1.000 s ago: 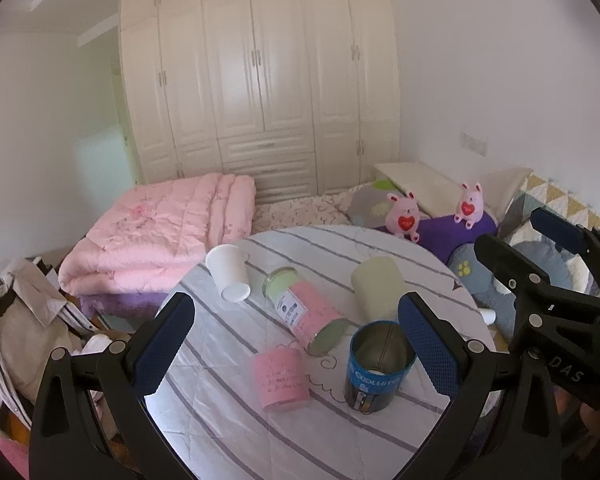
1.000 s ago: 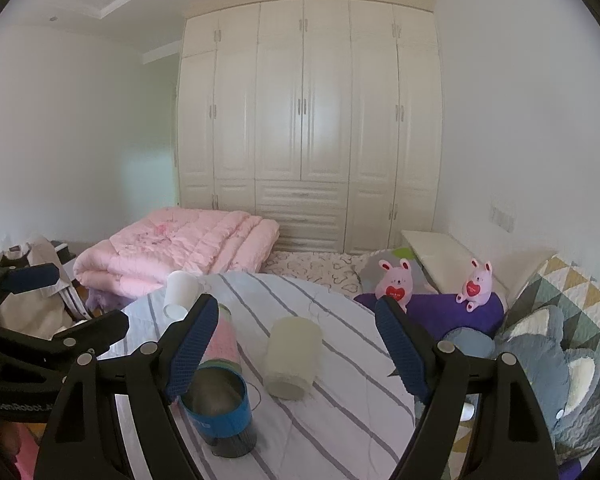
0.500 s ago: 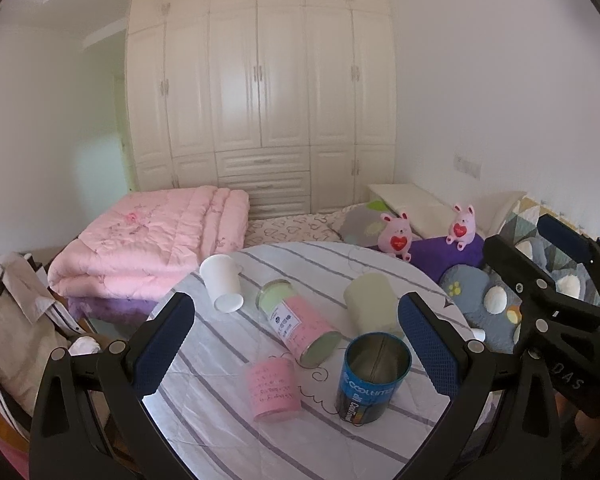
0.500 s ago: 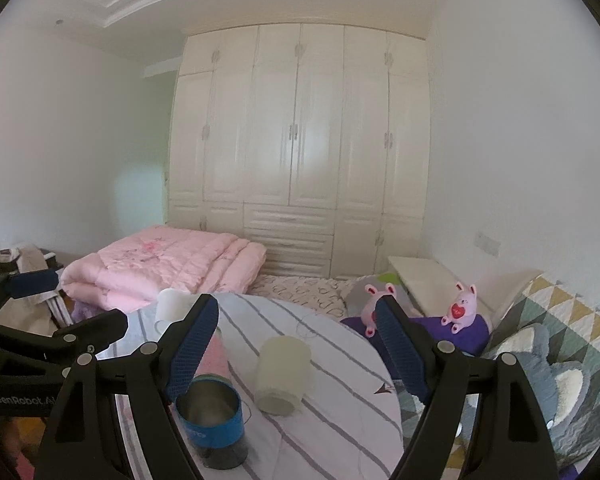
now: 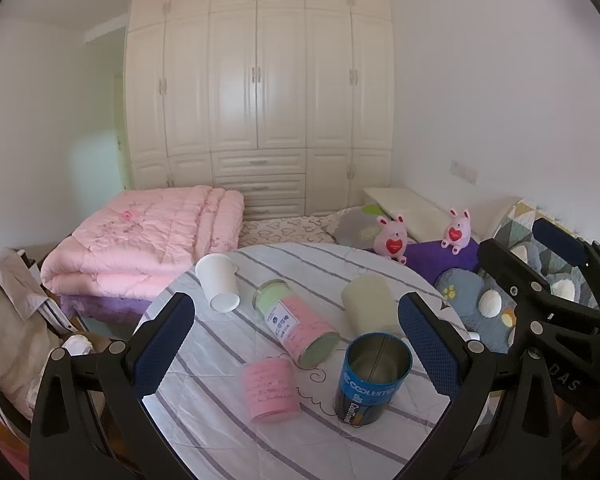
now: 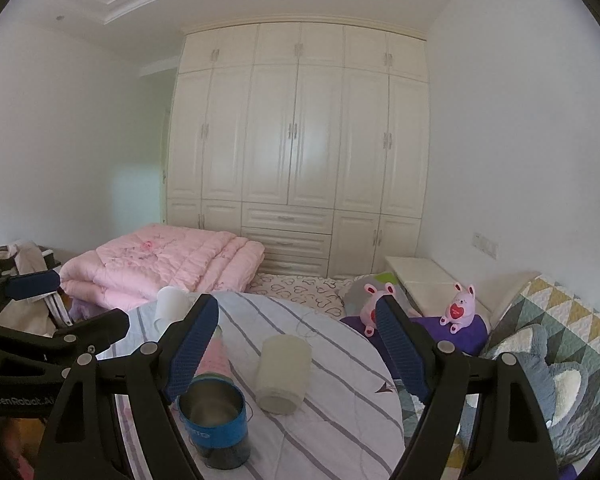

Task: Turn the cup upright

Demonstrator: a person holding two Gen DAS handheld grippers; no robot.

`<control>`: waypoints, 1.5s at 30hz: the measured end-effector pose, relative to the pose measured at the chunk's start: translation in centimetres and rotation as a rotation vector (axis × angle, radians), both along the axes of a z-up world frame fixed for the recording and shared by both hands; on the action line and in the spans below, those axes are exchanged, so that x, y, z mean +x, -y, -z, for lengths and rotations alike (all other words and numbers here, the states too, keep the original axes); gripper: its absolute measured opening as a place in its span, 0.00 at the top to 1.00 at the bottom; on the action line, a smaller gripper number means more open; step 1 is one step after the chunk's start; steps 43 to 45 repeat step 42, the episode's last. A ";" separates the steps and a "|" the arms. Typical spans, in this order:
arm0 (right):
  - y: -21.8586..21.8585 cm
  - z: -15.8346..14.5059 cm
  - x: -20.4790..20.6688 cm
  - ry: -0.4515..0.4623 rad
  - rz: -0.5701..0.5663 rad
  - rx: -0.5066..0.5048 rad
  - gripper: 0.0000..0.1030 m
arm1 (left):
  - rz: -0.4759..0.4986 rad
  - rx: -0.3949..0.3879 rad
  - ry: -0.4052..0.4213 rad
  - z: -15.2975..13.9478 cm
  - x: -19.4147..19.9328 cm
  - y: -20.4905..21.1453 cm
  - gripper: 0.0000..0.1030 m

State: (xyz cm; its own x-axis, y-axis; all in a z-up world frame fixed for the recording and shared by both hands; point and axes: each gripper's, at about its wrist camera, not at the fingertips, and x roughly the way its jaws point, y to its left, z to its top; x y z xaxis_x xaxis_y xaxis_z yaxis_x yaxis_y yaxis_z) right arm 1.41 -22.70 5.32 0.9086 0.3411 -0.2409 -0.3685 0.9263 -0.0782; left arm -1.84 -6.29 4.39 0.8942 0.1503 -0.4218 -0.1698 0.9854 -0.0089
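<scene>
On a round table with a striped cloth stand several cups. A white paper cup and a pale cream cup stand mouth down; the cream cup also shows in the right wrist view. A small pink cup stands mouth down too. A pink canister lies on its side. A blue tin stands upright and open. My left gripper is open and empty above the near table. My right gripper is open and empty, above the cream cup.
A folded pink quilt lies on the bed behind the table. Pink plush toys and cushions sit to the right. A chair with clothes stands at the left. White wardrobes fill the back wall.
Both views have tilted upward, so the table sits lower in frame and more wall and ceiling show. Both grippers stay open. The cups have not moved.
</scene>
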 end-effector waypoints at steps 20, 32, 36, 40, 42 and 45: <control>-0.5 0.2 0.8 -0.039 -0.003 -0.016 0.20 | -0.013 0.020 0.012 0.9 -0.1 -0.3 0.00; -0.9 0.7 1.4 -0.067 -0.004 -0.026 0.20 | -0.021 0.005 -0.015 1.2 0.4 -0.9 0.00; -1.1 1.0 1.4 -0.073 -0.001 -0.036 0.20 | -0.021 -0.004 -0.022 1.3 0.7 -1.3 0.00; -1.1 1.5 1.6 -0.088 0.010 -0.051 0.20 | -0.024 -0.005 -0.033 1.5 0.9 -1.5 0.00; -0.9 2.0 1.8 -0.106 0.020 -0.062 0.21 | -0.020 -0.008 -0.039 1.6 1.0 -1.7 0.00; -0.9 2.0 1.8 -0.106 0.020 -0.062 0.21 | -0.020 -0.008 -0.039 1.6 1.0 -1.7 0.00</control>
